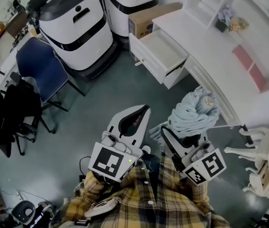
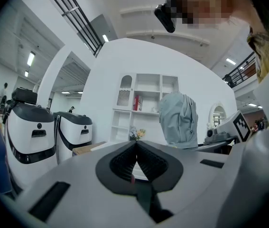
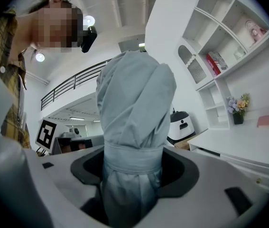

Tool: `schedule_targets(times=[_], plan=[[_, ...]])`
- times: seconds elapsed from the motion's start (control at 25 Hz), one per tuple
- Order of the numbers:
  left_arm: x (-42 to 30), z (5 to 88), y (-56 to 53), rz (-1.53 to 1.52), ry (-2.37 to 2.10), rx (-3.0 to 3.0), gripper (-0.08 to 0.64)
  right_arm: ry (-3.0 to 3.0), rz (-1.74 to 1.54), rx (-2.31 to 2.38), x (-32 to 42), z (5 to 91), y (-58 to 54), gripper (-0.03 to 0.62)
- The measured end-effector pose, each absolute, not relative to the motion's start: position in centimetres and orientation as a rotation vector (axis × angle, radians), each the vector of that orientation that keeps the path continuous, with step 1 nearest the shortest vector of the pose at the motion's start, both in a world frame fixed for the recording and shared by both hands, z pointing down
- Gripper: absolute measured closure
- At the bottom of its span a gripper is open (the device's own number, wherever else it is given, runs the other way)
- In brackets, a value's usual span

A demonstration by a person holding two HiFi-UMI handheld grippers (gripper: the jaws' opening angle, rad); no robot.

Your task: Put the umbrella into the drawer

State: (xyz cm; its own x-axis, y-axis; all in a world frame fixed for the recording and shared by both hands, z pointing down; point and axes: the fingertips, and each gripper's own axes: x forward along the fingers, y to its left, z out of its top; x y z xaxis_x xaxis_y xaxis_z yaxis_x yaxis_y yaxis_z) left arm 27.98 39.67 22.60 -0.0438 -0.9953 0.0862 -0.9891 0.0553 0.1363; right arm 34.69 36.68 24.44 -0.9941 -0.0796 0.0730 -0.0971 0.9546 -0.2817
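Note:
A pale grey-blue folded umbrella (image 1: 195, 112) stands upright in my right gripper (image 1: 173, 136), which is shut on its strapped lower part. In the right gripper view the umbrella (image 3: 135, 113) fills the middle, clamped between the jaws of the right gripper (image 3: 133, 170). My left gripper (image 1: 143, 110) is held beside it to the left, shut, with its tips touching and nothing between them. The left gripper view shows the left gripper (image 2: 135, 145) and the umbrella (image 2: 178, 120) at right. The white drawer (image 1: 159, 51) stands pulled open and empty, further ahead under the desk.
A white desk (image 1: 205, 42) with shelves runs along the right. A cardboard box (image 1: 149, 14) and two white machines (image 1: 75, 27) stand behind the drawer. A blue chair (image 1: 41, 65) and a black chair (image 1: 12, 115) are at left, a white chair (image 1: 262, 148) at right.

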Motion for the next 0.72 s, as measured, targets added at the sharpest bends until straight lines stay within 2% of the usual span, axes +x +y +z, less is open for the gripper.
schedule_targets(times=[0.72], plan=[[9.1,21.2,30.1,-0.055,-2.155,2.081,0.541,-3.072,0.458,0.162,15.9,22.7,27.2,0.287]])
